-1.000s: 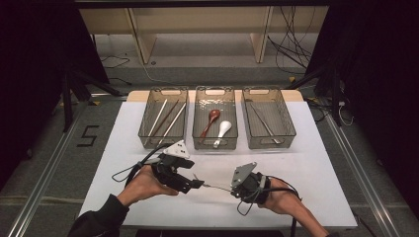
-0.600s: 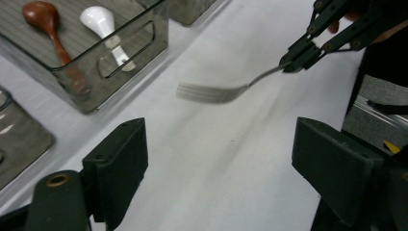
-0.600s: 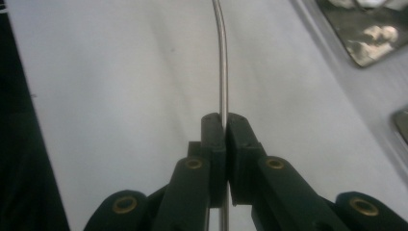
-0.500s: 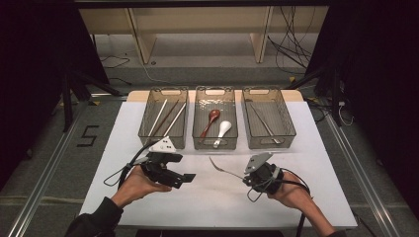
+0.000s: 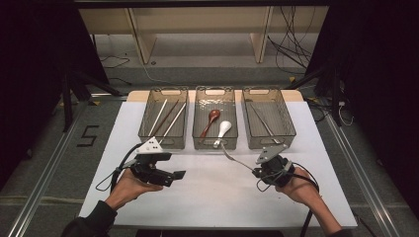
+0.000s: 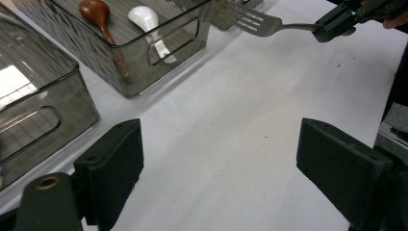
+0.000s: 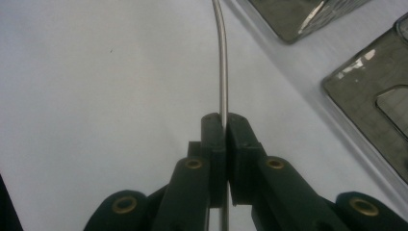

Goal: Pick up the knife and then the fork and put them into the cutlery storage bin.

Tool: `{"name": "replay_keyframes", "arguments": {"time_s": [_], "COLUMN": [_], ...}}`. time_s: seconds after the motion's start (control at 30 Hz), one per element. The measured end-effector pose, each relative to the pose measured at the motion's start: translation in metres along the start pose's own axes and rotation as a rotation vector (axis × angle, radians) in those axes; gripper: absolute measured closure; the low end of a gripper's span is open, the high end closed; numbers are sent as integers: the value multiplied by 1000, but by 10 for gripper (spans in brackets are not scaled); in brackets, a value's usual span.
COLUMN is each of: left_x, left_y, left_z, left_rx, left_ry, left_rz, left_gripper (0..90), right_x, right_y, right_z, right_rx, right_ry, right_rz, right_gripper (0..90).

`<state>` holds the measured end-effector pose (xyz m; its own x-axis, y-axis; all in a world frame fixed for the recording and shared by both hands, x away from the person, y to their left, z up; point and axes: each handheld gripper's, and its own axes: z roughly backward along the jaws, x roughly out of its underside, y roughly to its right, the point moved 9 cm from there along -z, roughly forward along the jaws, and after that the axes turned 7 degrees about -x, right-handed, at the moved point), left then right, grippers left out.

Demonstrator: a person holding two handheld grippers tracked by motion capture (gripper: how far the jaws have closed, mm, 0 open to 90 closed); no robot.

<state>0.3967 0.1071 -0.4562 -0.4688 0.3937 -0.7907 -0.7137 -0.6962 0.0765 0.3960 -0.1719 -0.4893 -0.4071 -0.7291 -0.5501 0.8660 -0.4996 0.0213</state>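
Steel fork [image 7: 222,57] handle clamped between right gripper [image 7: 224,120] jaws.

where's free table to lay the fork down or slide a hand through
Bare white table lies between the left gripper and the right gripper, which is shut on the fork. The strips right of the right bin and left of the left bin are bare too. It is crowded along the bins' front, where the fork's head nears the middle bin.
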Motion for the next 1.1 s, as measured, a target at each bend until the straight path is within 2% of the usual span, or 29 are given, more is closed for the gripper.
{"name": "replay_keyframes", "arguments": {"time_s": [0.53, 0.8, 1.1], "left_x": [7, 6, 8], "left_y": [-12, -14, -16], "left_z": [8, 13, 15], "left_rx": [-42, -54, -64], "left_ry": [35, 69, 73], "left_rz": [37, 54, 57], "left_gripper": [158, 156, 155], "right_x": [-1, -8, -13], "right_y": [22, 48, 76], "right_z": [12, 24, 35], "right_rx": [44, 88, 130], "right_ry": [36, 81, 111], "right_rz": [-66, -129, -203], "right_gripper": [876, 877, 876]}}
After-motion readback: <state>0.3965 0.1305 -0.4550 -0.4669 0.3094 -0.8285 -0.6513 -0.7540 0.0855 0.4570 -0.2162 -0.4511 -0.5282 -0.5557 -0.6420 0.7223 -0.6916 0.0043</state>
